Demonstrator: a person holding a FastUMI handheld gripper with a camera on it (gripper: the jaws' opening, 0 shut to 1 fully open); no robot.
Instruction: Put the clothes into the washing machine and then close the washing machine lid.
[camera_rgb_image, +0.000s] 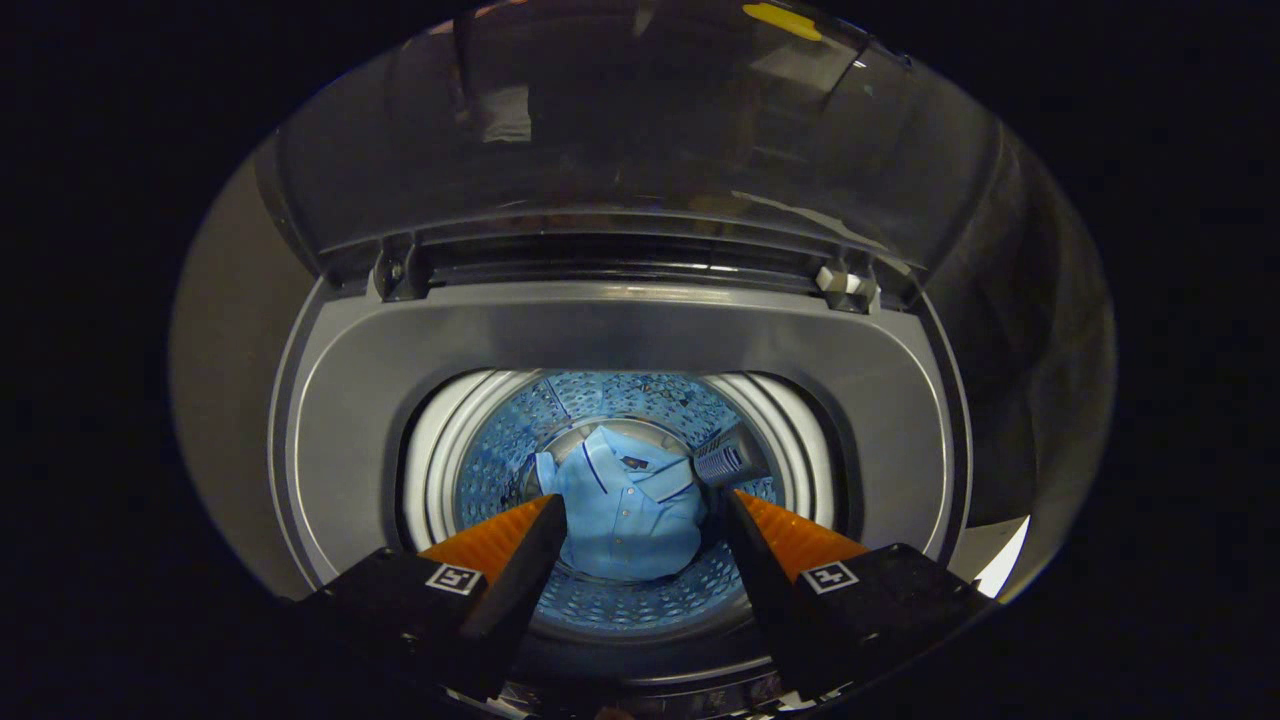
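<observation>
Fingers: my gripper nearest the lens, the two fingers spread wide apart, nothing between the pads; I am looking straight down past them into the tub.
Shirt: a light blue shirt with dark piping at the collar lies folded at the bottom of the drum, seen in the gap between my fingers but well below them, not touching either.
Other item: a small grey ribbed piece sits just beside the shirt's collar; cannot tell what it is.
Washer: the grey top deck rings the opening.
Lid: the clear lid stands raised beyond the opening, hinged at the back of the deck.
Handling of shirt: soft, light, limp cloth, I judge; it would bunch under a pinch and needs no care against breakage.
Hold point: the lid looks stiff and smooth, probably slippery; its free front edge, the far one from the hinges, seems the place to take it.
Stage: clothes appear in; lid not yet shut.
</observation>
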